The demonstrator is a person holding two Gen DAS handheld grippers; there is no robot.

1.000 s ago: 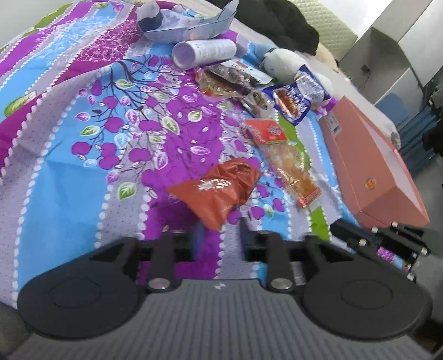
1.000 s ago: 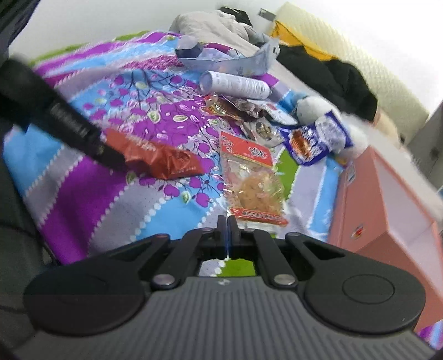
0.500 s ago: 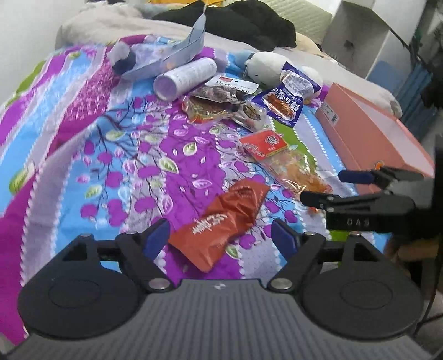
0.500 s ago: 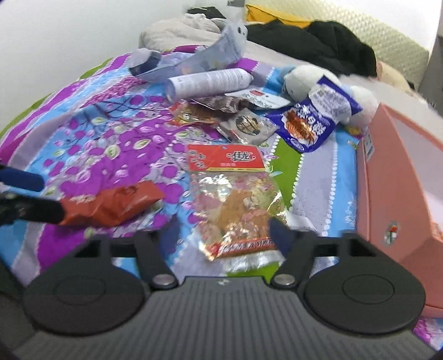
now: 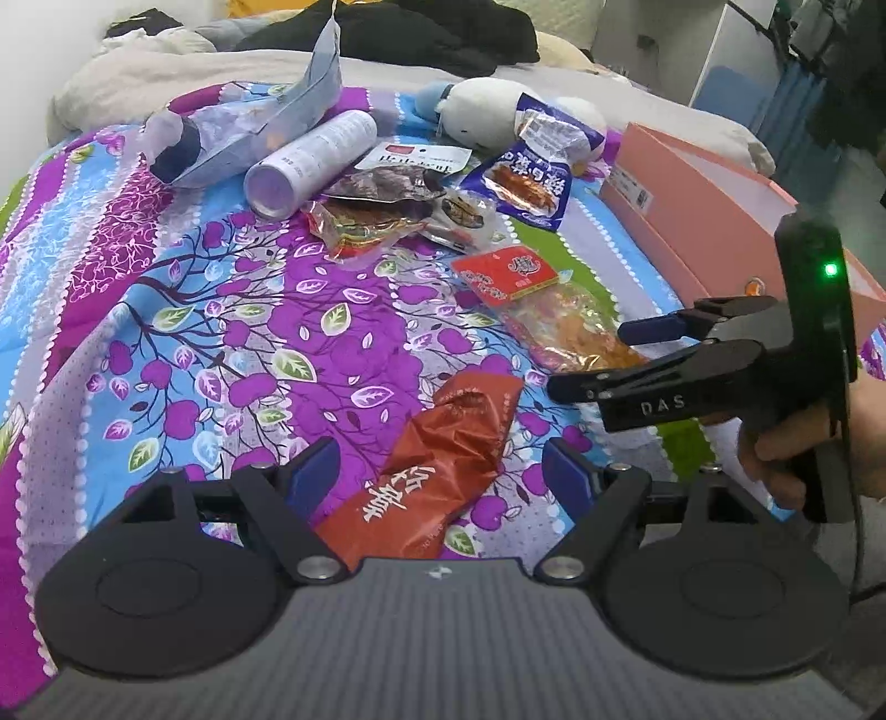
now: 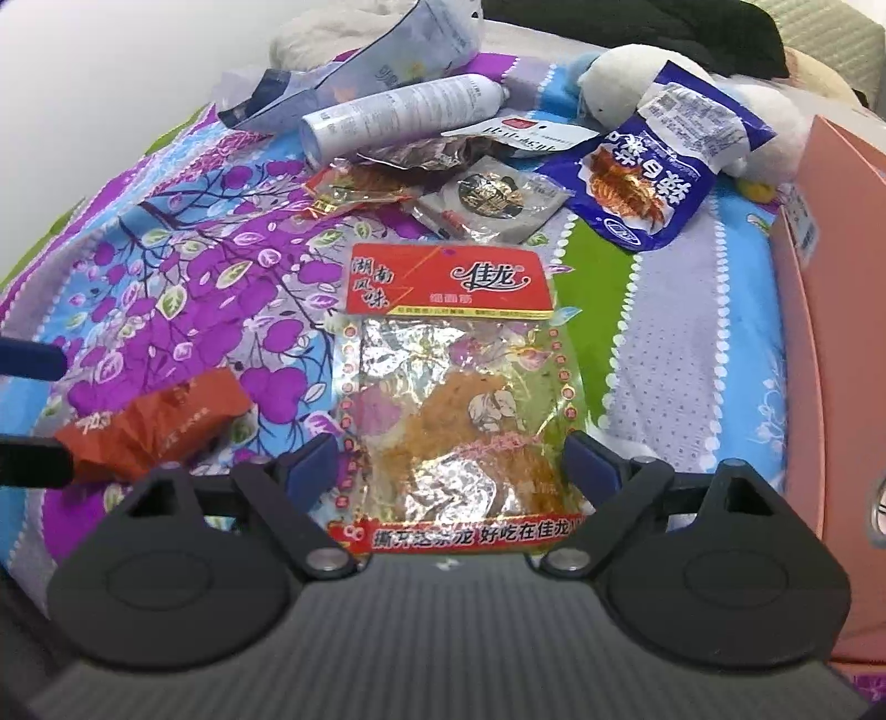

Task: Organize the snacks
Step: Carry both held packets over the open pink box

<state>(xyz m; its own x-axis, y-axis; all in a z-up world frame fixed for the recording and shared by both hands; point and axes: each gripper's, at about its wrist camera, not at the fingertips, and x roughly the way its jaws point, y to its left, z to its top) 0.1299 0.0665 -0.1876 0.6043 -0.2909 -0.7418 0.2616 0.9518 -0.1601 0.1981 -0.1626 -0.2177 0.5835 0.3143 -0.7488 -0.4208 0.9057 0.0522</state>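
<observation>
My left gripper [image 5: 440,476] is open, its fingers either side of a crumpled red snack packet [image 5: 437,465] lying on the bedspread. My right gripper [image 6: 451,465] is open around the near end of a clear packet with a red label [image 6: 454,387]; it also shows in the left wrist view [image 5: 601,357], hovering over that packet [image 5: 559,321]. The red packet shows at the left of the right wrist view [image 6: 149,421]. A blue snack bag [image 6: 653,188], a small silver pouch [image 6: 493,199] and other wrappers [image 5: 365,221] lie farther back. A pink open box [image 5: 720,221] stands at the right.
A white spray can [image 5: 310,160], a torn plastic bag [image 5: 260,133] and a white plush toy [image 5: 482,111] lie at the back of the purple and blue bedspread [image 5: 166,310]. Dark clothes [image 5: 421,27] lie beyond. The box wall [image 6: 841,332] is close on the right.
Both grippers have opened from shut or nearly shut. The left gripper has let the red packet lie and now straddles it. The right gripper moved forward over the clear packet.
</observation>
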